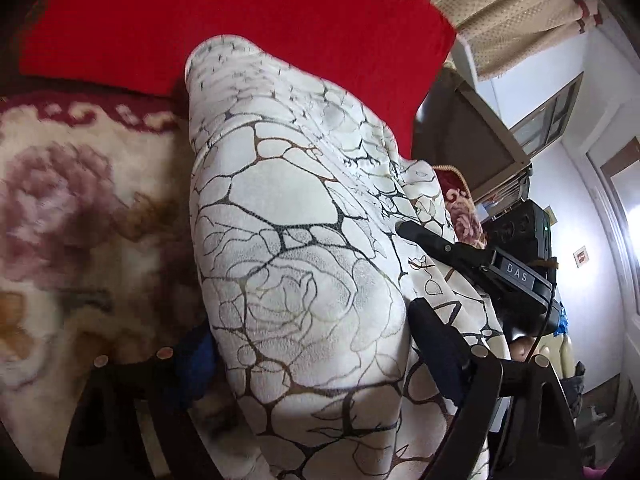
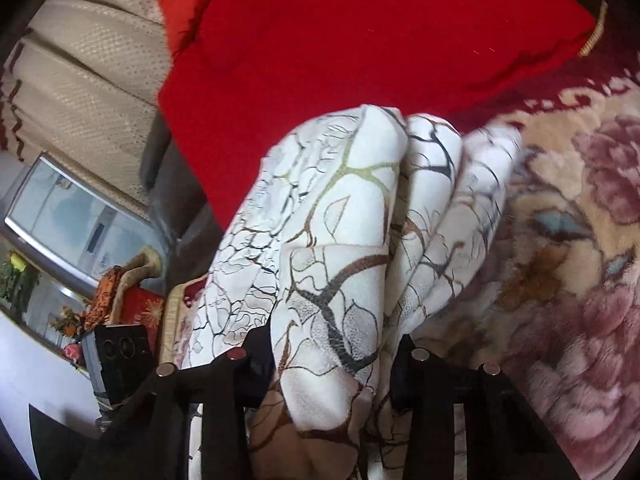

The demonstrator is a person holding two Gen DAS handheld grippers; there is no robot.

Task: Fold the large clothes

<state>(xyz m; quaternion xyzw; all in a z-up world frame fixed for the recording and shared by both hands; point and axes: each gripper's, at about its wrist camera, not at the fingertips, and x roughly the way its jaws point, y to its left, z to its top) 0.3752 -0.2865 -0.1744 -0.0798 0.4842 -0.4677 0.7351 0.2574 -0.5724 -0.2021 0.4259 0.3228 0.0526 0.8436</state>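
Observation:
A white garment (image 1: 304, 240) printed with black and gold rose outlines hangs bunched above a floral blanket. My left gripper (image 1: 312, 356) is shut on a thick fold of it; the cloth fills the space between the fingers (image 1: 436, 344). The right gripper also shows in the left wrist view (image 1: 472, 256), at the cloth's right edge. In the right wrist view the same garment (image 2: 340, 248) hangs in folds, and my right gripper (image 2: 332, 360) is shut on a bunch of it.
A plush floral blanket (image 1: 72, 216) covers the bed; it also shows in the right wrist view (image 2: 560, 272). A red cloth (image 1: 240, 20) lies behind the garment. A beige curtain (image 2: 88, 72), a television (image 2: 68, 216) and a white door (image 1: 616, 208) stand beyond.

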